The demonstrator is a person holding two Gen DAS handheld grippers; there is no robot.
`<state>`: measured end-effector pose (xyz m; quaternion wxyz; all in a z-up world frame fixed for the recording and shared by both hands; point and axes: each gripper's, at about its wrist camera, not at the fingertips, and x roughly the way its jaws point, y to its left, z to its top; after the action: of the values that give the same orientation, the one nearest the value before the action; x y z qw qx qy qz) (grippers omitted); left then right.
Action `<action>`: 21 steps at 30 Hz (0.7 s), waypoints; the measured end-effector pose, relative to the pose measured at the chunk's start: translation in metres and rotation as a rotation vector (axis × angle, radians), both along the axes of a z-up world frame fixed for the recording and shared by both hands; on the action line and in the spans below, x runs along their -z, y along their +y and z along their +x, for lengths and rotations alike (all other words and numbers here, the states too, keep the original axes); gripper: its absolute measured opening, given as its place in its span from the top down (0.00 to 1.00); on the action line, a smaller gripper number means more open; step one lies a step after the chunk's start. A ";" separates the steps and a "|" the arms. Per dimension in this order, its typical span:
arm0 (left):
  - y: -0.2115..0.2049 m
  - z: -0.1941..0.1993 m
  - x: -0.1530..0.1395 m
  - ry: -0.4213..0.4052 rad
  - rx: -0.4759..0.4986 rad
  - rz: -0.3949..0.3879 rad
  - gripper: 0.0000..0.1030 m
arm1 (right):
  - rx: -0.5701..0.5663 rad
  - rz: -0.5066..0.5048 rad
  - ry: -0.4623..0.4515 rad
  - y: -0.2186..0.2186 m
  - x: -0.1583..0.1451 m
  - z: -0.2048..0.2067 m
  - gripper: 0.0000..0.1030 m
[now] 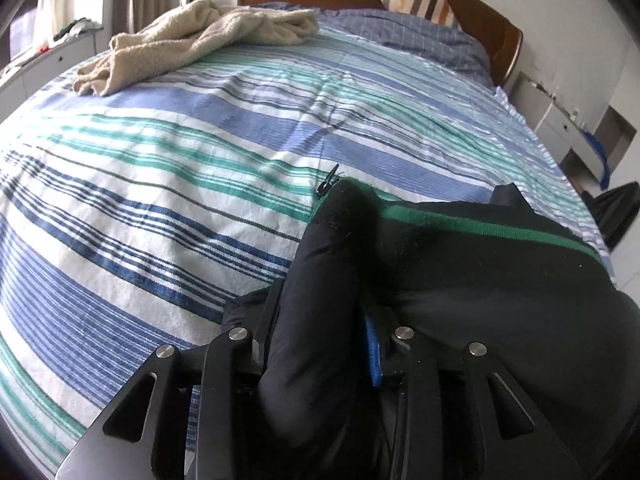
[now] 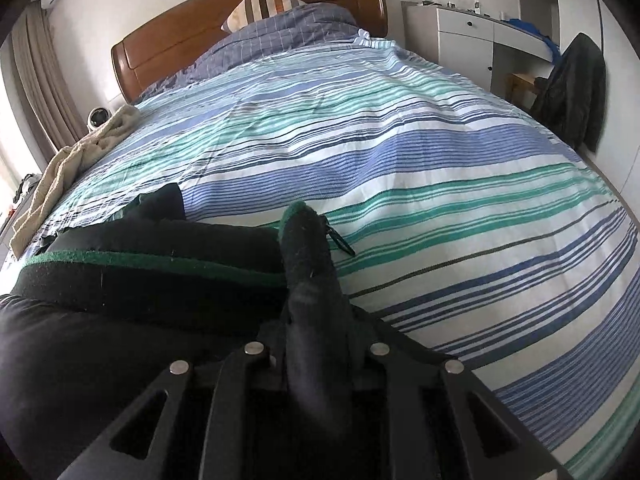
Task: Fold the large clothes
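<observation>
A black fabric garment with a green-edged band point(image 1: 460, 264) lies on a bed cover striped in blue, teal, white and navy point(image 1: 200, 152). A cream fleecy blanket point(image 1: 192, 44) sits near a checked grey-blue pillow point(image 2: 280, 36), a brown-and-white striped cushion point(image 2: 264, 4) and an orange-brown wooden headboard point(image 2: 168, 44).

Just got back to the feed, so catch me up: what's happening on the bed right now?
A person with a gripper in each hand is folding a black garment with a green stripe on the striped bed cover. The right gripper is shut on one bunched end of the garment. Another end lies between the fingers of the left gripper, though its grip looks loose. The garment stretches between the two, low over the bed. A cream fleece blanket lies untouched further up the bed.
</observation>
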<state>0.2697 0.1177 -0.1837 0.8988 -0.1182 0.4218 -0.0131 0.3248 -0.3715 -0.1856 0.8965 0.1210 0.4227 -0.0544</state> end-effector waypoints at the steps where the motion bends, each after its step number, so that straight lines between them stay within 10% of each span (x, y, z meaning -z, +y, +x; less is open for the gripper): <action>1: 0.000 -0.001 0.000 0.000 0.000 -0.005 0.66 | 0.001 0.003 -0.003 0.000 0.000 0.000 0.82; 14: 0.013 -0.006 -0.039 0.140 0.051 -0.014 0.47 | -0.022 0.223 0.035 -0.028 -0.008 -0.003 0.66; 16: 0.008 -0.023 -0.070 0.087 0.080 -0.005 0.41 | -0.035 0.237 0.048 -0.035 -0.024 -0.008 0.50; 21: -0.061 -0.056 -0.139 -0.083 0.288 0.023 0.15 | -0.083 0.220 -0.088 -0.034 -0.078 -0.035 0.49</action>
<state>0.2135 0.0571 -0.0448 0.9057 -0.0453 0.3968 -0.1419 0.2899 -0.4056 -0.1072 0.8970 0.2035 0.3909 0.0349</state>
